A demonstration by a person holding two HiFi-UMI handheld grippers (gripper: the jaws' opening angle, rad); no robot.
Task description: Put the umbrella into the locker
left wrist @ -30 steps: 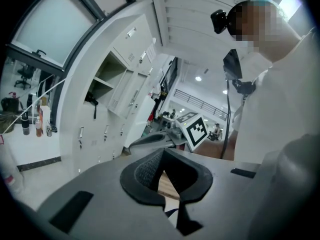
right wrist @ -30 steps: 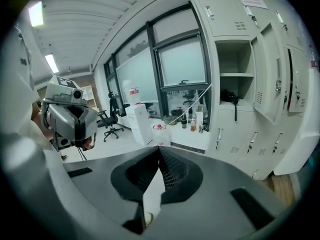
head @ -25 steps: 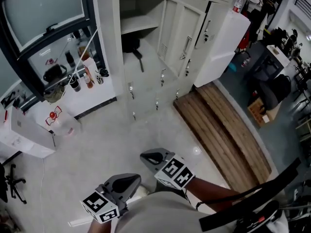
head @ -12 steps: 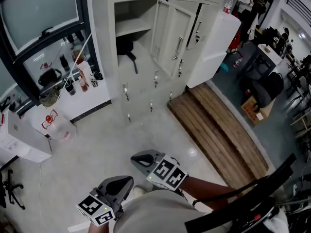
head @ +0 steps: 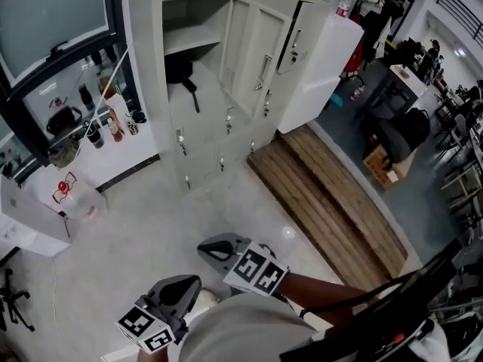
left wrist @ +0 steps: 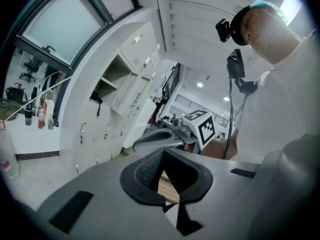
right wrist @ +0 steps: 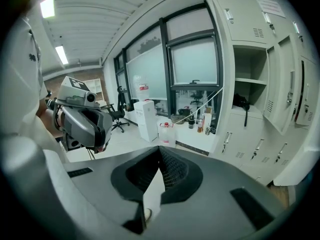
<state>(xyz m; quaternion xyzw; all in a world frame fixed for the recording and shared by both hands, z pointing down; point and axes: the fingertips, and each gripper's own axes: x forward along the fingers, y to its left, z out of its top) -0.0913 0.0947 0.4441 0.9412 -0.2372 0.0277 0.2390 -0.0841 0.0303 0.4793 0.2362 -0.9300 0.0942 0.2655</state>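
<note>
Left gripper point(left wrist: 161, 151): jaws together, empty.
Right gripper point(right wrist: 159, 148): same, closed on nothing.
Umbrella point(head: 179, 68): sitting in the open locker point(head: 202, 123) compartment, well away from both.
Pointing: looks front-to-back to me, thin end drooping over the lip.
Tip: I'd tuck that end in before swinging the door point(head: 253, 55).

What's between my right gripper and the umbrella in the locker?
Only bare floor, then the closed lower locker doors beneath the umbrella, as the head view shows.
</note>
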